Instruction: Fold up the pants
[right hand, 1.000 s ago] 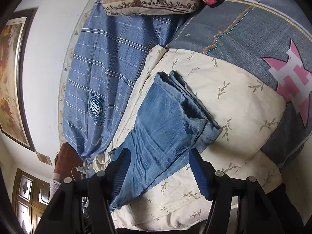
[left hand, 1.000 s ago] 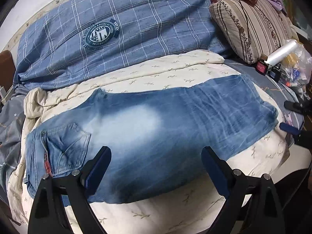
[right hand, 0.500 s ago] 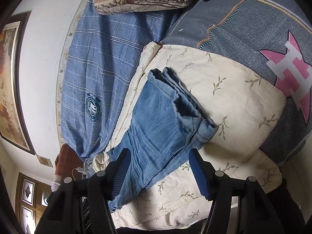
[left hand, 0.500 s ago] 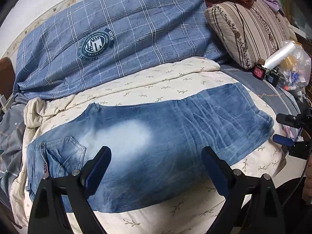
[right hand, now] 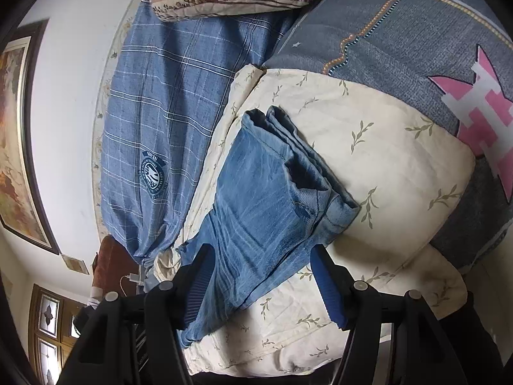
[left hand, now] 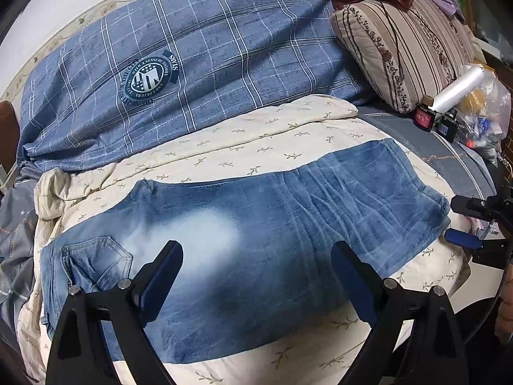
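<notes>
Faded blue jeans (left hand: 256, 234) lie flat on a cream leaf-print blanket (left hand: 256, 141), legs stacked, waist and back pocket at the left, hems at the right. My left gripper (left hand: 256, 276) is open and empty, hovering above the seat and thigh. In the right wrist view the jeans (right hand: 263, 199) run away from the hems, which face me. My right gripper (right hand: 259, 279) is open and empty just short of the hems; it also shows in the left wrist view (left hand: 461, 224) beside the hem end.
A blue plaid duvet (left hand: 198, 64) lies behind the jeans. A striped pillow (left hand: 404, 45) and small bottles, a plastic roll and bags (left hand: 455, 106) sit at the far right. A grey quilt with a pink pattern (right hand: 416, 51) lies beyond the blanket.
My left gripper has pulled back and risen slightly, so the jeans sit lower in its view. My right gripper has edged closer to the hems. Both stay open.
</notes>
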{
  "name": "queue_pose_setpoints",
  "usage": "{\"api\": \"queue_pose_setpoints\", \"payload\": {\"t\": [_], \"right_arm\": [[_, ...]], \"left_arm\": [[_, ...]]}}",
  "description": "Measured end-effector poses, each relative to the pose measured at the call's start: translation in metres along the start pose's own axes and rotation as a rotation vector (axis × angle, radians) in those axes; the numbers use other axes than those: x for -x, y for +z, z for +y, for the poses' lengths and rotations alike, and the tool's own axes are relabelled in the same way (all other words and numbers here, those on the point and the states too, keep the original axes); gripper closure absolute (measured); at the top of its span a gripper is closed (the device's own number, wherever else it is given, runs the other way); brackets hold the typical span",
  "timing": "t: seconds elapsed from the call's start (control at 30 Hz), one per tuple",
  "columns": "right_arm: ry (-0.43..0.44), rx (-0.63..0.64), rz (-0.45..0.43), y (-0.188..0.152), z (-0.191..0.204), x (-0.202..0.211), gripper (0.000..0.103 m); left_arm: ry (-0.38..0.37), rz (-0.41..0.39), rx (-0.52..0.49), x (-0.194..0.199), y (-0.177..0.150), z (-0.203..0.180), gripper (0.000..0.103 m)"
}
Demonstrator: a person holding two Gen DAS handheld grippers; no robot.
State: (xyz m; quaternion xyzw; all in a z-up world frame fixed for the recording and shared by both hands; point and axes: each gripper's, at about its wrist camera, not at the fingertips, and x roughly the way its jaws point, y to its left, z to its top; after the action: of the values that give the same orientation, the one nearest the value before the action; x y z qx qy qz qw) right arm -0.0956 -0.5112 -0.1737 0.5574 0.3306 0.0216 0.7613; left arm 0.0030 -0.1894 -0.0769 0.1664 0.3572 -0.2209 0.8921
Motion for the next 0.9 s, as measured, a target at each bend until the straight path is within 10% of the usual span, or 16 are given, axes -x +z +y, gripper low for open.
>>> {"api": "queue_pose_setpoints", "payload": {"t": [0.4, 0.7, 0.9], "right_arm": [[-0.045, -0.007, -0.009, 0.004, -0.001, -0.006, 0.038], [-0.045, 0.109, -0.230, 0.010, 0.023, 0.025, 0.038], [-0.033, 0.097, -0.171, 0.017, 0.029, 0.003, 0.038]], "left_arm": [[0.004, 0.131, 0.026, -0.037, 0.002, 0.009, 0.009], [0.086, 0.177, 0.121, -0.050, -0.015, 0.056, 0.009], [0.116, 0.215, 0.186, -0.055, -0.031, 0.081, 0.009]]}}
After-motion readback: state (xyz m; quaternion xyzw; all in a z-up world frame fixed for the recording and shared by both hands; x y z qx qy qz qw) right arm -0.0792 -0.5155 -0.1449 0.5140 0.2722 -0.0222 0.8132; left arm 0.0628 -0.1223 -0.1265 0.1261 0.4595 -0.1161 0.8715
